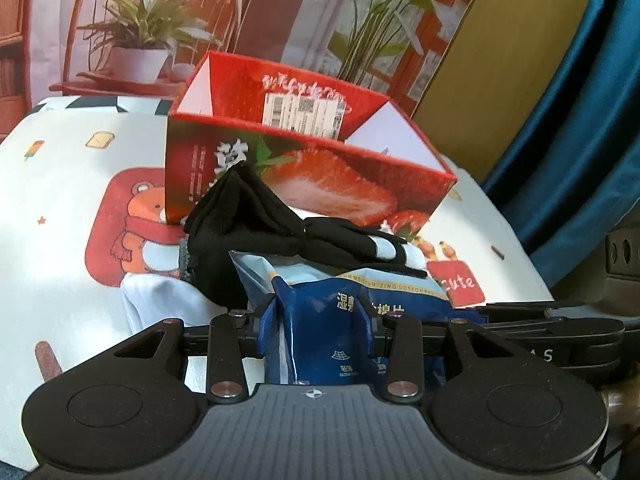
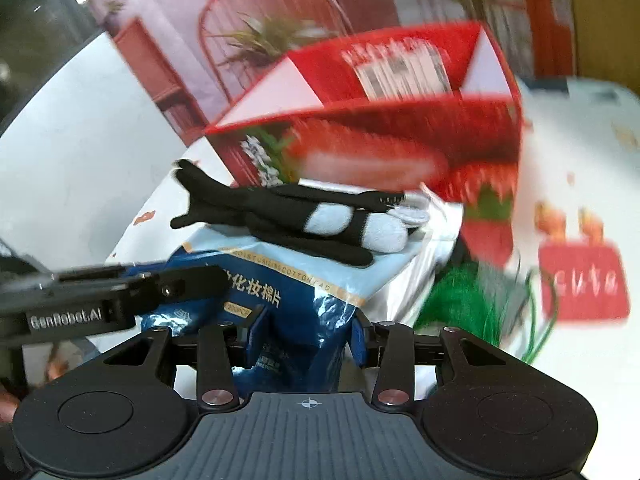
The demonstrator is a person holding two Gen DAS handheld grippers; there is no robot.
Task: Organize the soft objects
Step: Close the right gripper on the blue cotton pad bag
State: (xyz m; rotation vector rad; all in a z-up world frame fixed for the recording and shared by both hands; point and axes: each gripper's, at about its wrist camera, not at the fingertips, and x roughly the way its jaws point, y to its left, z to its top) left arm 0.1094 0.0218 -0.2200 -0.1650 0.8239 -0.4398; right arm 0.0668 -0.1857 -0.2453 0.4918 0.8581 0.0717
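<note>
We read "GenRobot.AI" on the left gripper (image 2: 120, 296) where it enters the right wrist view. The blue cotton-pad bag (image 2: 276, 300) beside it carries "化妆棉片". Right of that bag, a red patch (image 1: 456, 284) on the tablecloth (image 1: 60, 240) says "cute".

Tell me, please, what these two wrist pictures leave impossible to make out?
- Inside of the strawberry box: left wrist view, hidden by its front wall.
- Lower end of the blue cotton-pad bag: both views, hidden behind the gripper bodies.
- Green item: right wrist view, motion-blurred and partly covered by the bag; unidentifiable.
- Box label: right wrist view, blurred, unreadable.
</note>
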